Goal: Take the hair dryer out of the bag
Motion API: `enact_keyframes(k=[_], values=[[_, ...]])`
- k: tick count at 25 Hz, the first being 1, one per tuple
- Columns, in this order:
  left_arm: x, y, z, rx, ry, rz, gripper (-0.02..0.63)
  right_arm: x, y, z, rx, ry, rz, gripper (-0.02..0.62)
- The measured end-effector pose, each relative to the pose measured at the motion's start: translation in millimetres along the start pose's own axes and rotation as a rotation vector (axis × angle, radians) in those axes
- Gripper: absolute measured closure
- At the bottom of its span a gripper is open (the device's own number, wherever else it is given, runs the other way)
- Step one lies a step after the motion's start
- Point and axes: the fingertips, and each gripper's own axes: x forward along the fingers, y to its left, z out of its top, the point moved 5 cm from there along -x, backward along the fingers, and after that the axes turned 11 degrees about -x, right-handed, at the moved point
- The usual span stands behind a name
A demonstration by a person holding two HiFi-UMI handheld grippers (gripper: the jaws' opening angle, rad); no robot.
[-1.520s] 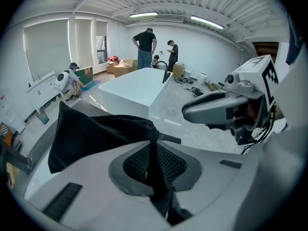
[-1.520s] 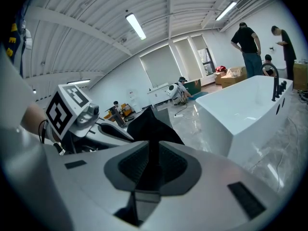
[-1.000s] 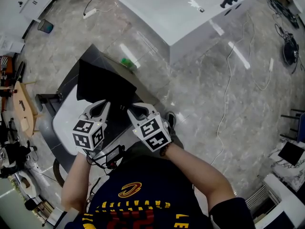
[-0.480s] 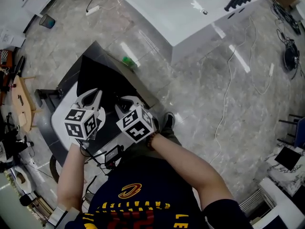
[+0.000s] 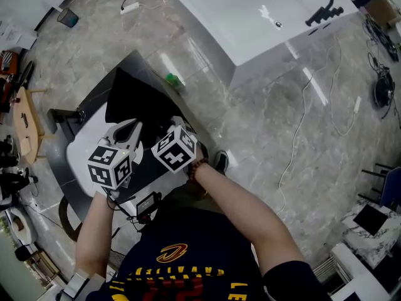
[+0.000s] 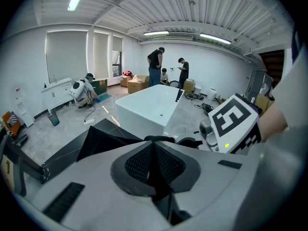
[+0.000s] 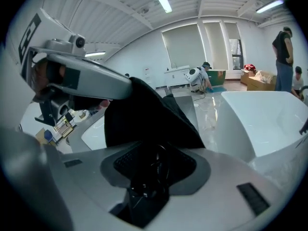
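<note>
A black bag (image 5: 135,102) lies on the table (image 5: 78,152). My left gripper (image 5: 130,129) is at its near edge, shut on a pinch of the bag's black fabric (image 6: 103,137). In the right gripper view the fabric (image 7: 144,114) hangs from that gripper's tip (image 7: 126,86). My right gripper (image 5: 174,125) sits just right of it, pushed into the bag's mouth. Its jaws (image 7: 154,165) have just been opening, and black material with a glossy cord loop lies between them without being pinched. I cannot make out the hair dryer's body.
A white bathtub (image 5: 250,17) stands on the marble floor beyond the table. A small green object (image 5: 172,80) lies by the table's far corner. My shoe (image 5: 220,162) is close to the table's right edge. Cables trail across the floor at the right. People stand in the far room (image 6: 155,66).
My right gripper has moved left and forward to the bag's mouth, closing on the left gripper, and has rolled. The left gripper has shifted only slightly and kept its hold.
</note>
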Motion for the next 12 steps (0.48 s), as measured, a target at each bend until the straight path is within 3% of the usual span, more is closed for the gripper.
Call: enact_keyframes(k=[4, 12], values=[[-0.5, -5.5, -6.3, -0.002, 0.015, -0.034, 0.592, 14.0, 1.0, -6.7, -0.041, 0.057, 0.011, 0.42], [4.6, 8.3, -12.8, -0.068, 0.029, -0.061, 0.592, 46.9, -1.3, -4.8, -0.16, 0.179, 0.043, 0.399]])
